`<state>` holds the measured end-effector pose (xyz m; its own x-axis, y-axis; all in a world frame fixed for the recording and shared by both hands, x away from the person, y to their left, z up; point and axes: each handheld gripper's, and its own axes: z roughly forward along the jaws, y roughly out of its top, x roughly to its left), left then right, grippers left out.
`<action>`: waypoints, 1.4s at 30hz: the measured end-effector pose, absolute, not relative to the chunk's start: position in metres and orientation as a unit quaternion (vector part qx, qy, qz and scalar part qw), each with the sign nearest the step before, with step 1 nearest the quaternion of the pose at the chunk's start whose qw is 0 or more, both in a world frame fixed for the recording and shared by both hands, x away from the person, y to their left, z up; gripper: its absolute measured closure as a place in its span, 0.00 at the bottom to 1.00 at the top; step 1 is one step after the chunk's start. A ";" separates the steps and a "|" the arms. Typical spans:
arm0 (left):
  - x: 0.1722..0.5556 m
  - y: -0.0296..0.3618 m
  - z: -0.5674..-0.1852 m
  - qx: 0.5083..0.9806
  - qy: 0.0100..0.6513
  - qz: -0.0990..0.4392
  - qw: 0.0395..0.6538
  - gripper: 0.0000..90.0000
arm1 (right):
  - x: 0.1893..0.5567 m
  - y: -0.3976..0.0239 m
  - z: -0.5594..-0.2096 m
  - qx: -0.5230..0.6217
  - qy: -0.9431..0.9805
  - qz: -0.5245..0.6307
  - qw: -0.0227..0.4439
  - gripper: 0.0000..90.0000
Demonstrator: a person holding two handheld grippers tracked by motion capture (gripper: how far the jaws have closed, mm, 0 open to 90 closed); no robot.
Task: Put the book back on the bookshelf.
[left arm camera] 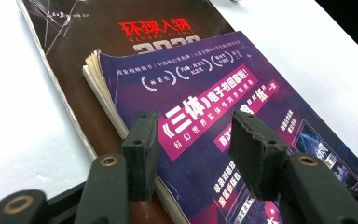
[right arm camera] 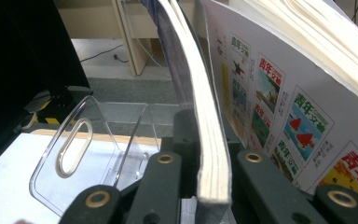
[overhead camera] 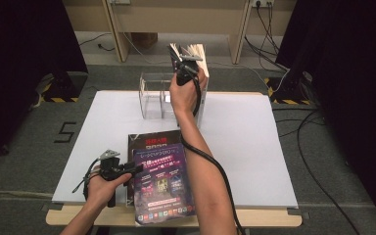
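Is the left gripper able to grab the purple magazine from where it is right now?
Probably yes. The left gripper hangs open just above the purple magazine, which lies on top of the stack with nothing over it. It may need to come at the magazine's edge to pinch it.

White worktop (overhead camera: 254, 147) sat mid-frame on a wooden base. Grey carpet floor (overhead camera: 24, 161) around it, a black "5" mark (overhead camera: 64, 131) at left. Yellow-black hazard tape (overhead camera: 58, 99) upper left and another strip (overhead camera: 280, 93) at upper right. Black cables (overhead camera: 318, 147) trailed down the right side. Wooden furniture legs (overhead camera: 120, 34) ran along the top.
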<state>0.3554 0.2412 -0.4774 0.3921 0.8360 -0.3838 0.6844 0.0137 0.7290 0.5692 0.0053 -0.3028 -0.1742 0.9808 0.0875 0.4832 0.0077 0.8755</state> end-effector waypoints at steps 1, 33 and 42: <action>0.355 0.241 -0.477 0.697 0.546 0.083 0.458 0.57 | 0.569 0.005 -0.303 0.565 0.646 0.420 0.294 0.85; 0.355 0.241 -0.475 0.695 0.546 0.088 0.459 0.57 | 0.548 -0.005 -0.290 0.552 0.661 0.434 0.266 0.74; 0.355 0.240 -0.475 0.696 0.545 0.087 0.459 0.57 | 0.545 -0.011 -0.291 0.551 0.663 0.432 0.266 0.71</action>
<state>0.3549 0.2403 -0.4753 0.3908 0.8389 -0.3788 0.6795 0.0147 0.7335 0.5453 -0.0115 -0.2914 -0.2505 0.9603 0.1232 0.5007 0.0196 0.8654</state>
